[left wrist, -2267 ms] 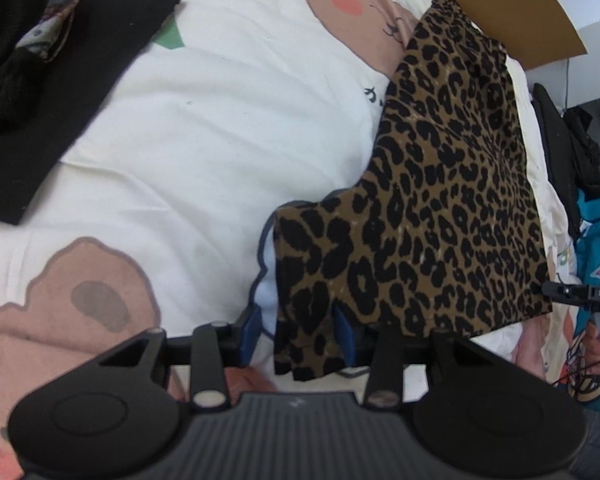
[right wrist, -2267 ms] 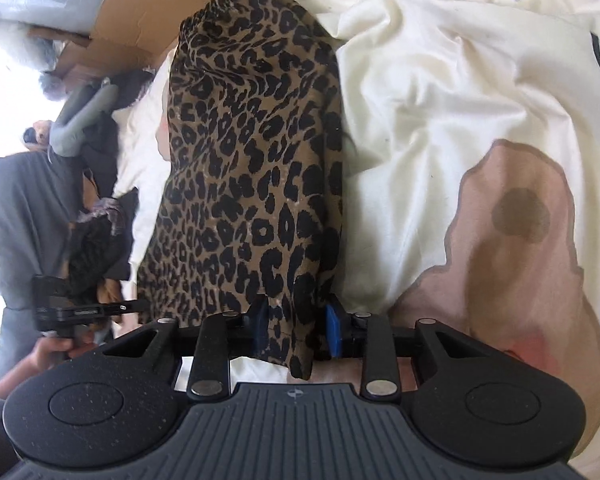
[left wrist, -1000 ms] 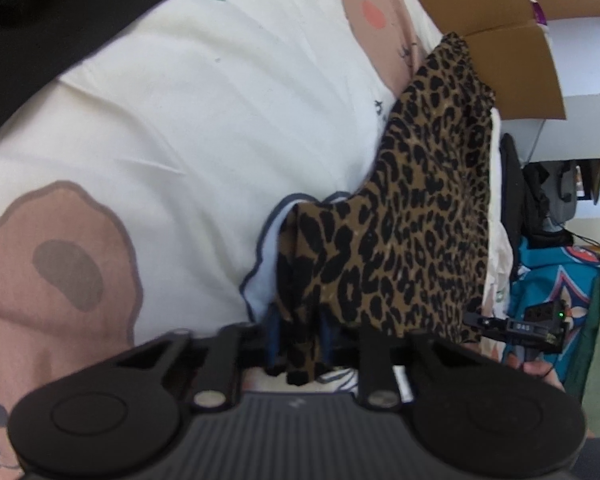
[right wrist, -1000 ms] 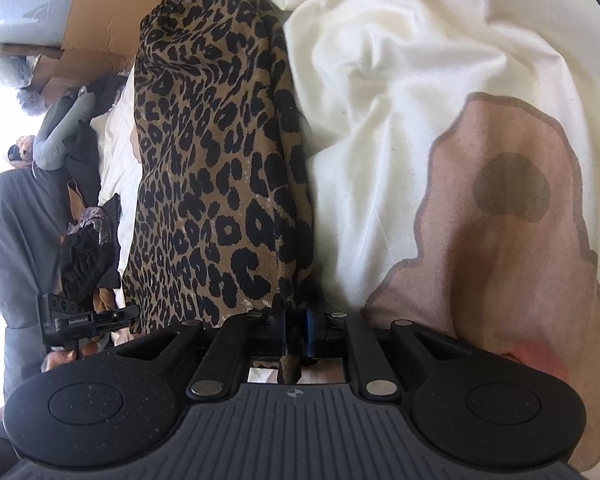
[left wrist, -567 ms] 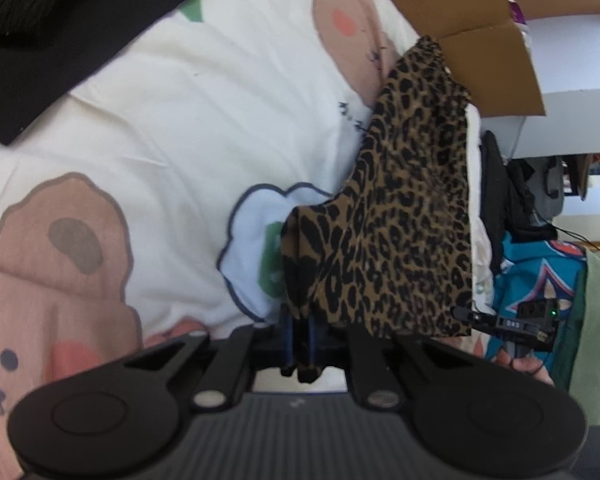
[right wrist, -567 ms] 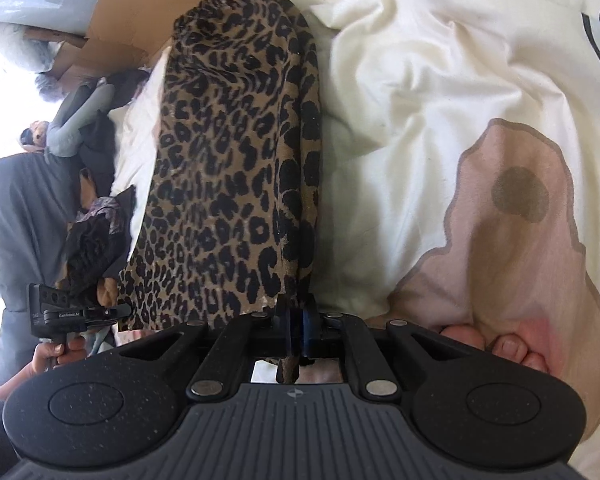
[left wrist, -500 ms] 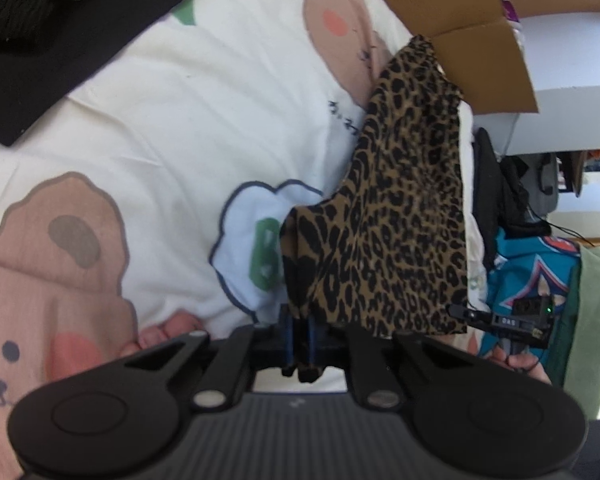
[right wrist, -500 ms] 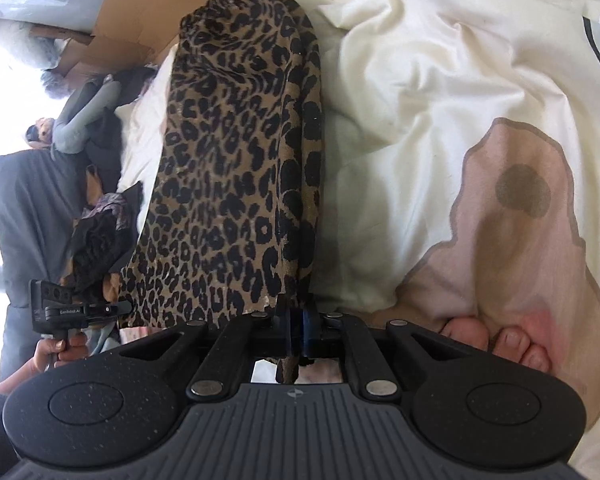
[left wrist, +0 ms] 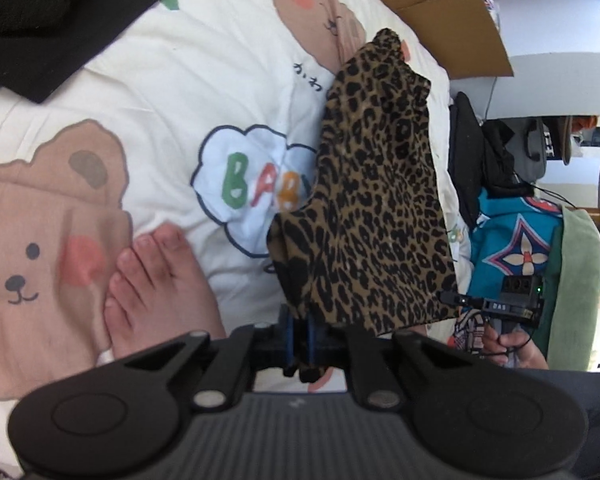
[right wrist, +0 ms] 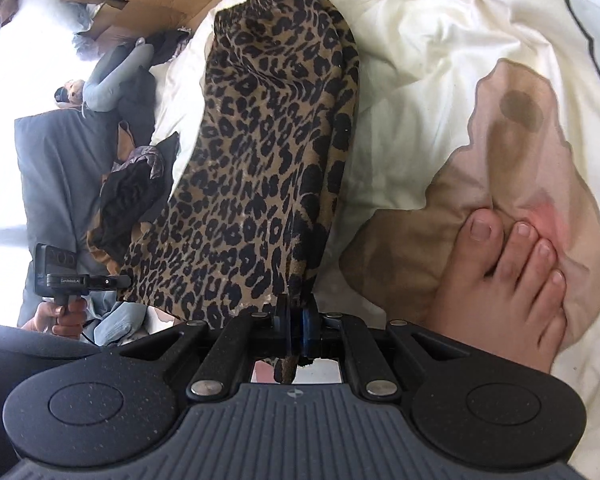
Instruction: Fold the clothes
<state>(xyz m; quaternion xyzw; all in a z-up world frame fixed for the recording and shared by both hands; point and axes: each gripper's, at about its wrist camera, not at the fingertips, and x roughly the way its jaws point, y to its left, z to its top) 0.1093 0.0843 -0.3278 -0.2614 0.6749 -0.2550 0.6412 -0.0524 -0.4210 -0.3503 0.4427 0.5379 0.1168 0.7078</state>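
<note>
Garment (left wrist: 376, 200) near edge now off bed (left wrist: 148, 80), far end still resting on it. My left gripper (left wrist: 299, 334) and right gripper (right wrist: 295, 330) both clamped on its corners, raised since a second ago. Fold-over next, I reckon.

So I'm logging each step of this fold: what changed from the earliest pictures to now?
Both claws closed: the left claw and right claw, open around the near corners of the leopard-print garment at first, now pinch them and have lifted that edge off the bear-print bedding, uncovering its cloud print. The far end still lies by the cardboard box; the black cloth is unmoved.
</note>
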